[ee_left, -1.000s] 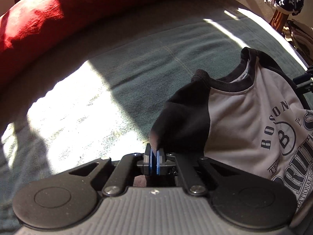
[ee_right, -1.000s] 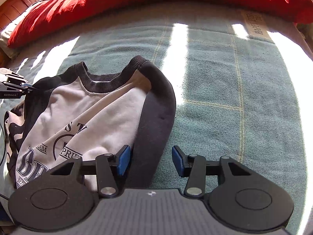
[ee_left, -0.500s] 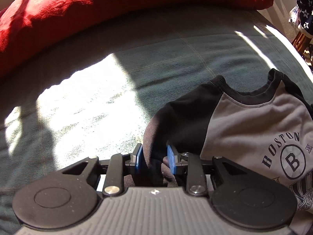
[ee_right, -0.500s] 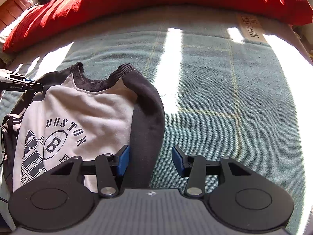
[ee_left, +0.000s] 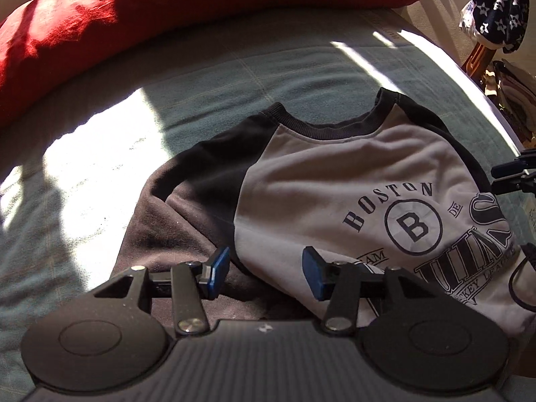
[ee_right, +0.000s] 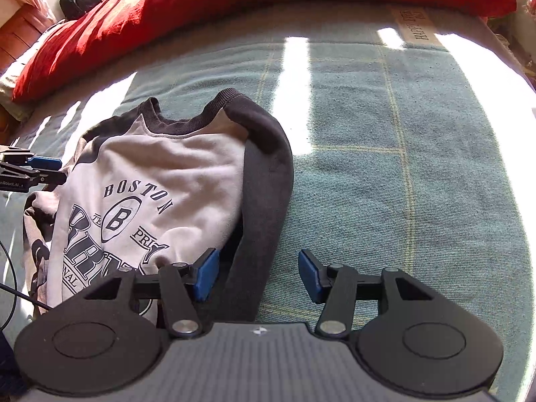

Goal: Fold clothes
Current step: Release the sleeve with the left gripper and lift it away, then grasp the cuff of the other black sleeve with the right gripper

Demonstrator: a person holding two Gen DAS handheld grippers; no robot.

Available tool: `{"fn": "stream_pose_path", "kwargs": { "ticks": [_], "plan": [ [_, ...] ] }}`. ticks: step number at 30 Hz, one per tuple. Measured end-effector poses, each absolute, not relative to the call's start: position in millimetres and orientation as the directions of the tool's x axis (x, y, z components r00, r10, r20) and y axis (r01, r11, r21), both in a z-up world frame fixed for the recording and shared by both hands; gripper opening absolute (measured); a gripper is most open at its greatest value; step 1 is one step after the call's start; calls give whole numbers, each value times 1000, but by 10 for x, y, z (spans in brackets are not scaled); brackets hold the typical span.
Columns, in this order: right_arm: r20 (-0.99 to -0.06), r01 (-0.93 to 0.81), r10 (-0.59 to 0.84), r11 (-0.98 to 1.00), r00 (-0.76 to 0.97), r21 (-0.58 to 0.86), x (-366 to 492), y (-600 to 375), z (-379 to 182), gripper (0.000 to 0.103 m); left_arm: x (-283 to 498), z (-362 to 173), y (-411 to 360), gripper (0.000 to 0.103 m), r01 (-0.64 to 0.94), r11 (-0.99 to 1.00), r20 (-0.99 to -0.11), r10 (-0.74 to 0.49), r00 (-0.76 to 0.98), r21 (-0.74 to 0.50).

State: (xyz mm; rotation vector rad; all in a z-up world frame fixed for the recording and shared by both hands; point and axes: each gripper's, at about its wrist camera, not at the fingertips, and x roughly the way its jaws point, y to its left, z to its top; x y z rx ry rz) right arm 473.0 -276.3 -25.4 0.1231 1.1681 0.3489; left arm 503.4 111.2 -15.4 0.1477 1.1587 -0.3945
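Now the sweatshirt (ee_left: 335,181) lies face up on the green blanket (ee_left: 234,77) of the bed, with its black collar (ee_left: 331,127) toward the far side, where the long red pillow (ee_left: 167,3) stretches across. Its front is light grey, with the print "BOSTON" and a letter B in a circle, and the sleeves (ee_right: 264,181) are black. Both sleeves are turned in along the sides of the body, so the garment makes a narrow shape. Strong sunlight falls in bright patches on the blanket around it. The left gripper (ee_left: 266,273) hangs over the near left part of the sweatshirt, where the black sleeve meets the grey front. Its jaws are opening; the blue pads (ee_left: 219,269) stand apart and do not press on anything, and the cloth only lies below them. The right gripper (ee_right: 256,274) is over the other side, above the lower part of the black sleeve, which runs under the space between its pads. Its jaws are also opening and grip nothing; the right pad is over bare blanket. In each wrist view the tip of the other gripper shows at the edge of the garment. Beyond the bed, at the right in the left wrist view, a dark cloth with white stars (ee_left: 499,6) hangs. A black bag (ee_right: 80,0) sits past the pillow in the right wrist view.
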Motion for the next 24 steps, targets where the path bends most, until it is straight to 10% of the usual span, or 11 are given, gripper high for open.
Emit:
{"fn": "stream_pose_path", "kwargs": {
  "ticks": [24],
  "plan": [
    [-886, 95, 356, 912, 296, 398, 3315, -3014, -613, 46, 4403, 57, 244, 71, 538, 805, -879, -422, 222, -251]
  ]
}}
